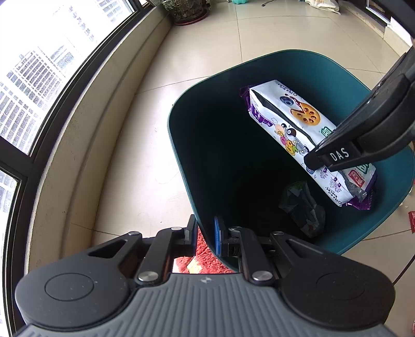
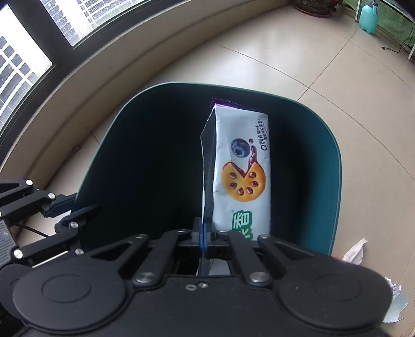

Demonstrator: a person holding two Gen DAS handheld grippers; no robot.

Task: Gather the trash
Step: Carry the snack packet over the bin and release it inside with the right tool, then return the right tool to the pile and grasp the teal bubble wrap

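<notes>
A dark teal trash bin [image 1: 181, 145] stands on the tiled floor, also in the right wrist view [image 2: 334, 166]. My left gripper [image 1: 207, 236] is shut on the bin's near rim. My right gripper [image 2: 203, 230] is shut on a white snack packet [image 2: 241, 168] printed with a cookie and a blueberry, and holds it over the bin's mouth; in the left wrist view the right gripper [image 1: 337, 155] and the packet [image 1: 285, 121] show at the right. A crumpled dark wrapper [image 1: 302, 207] lies inside the bin.
A curved window ledge [image 1: 85, 124] runs along the left. A potted plant [image 1: 185, 11] stands far back. A red rug [image 1: 205, 256] lies under the bin's near side. Scraps of paper and foil [image 2: 355, 251] and a red wrapper [image 1: 412, 220] lie on the floor at the right.
</notes>
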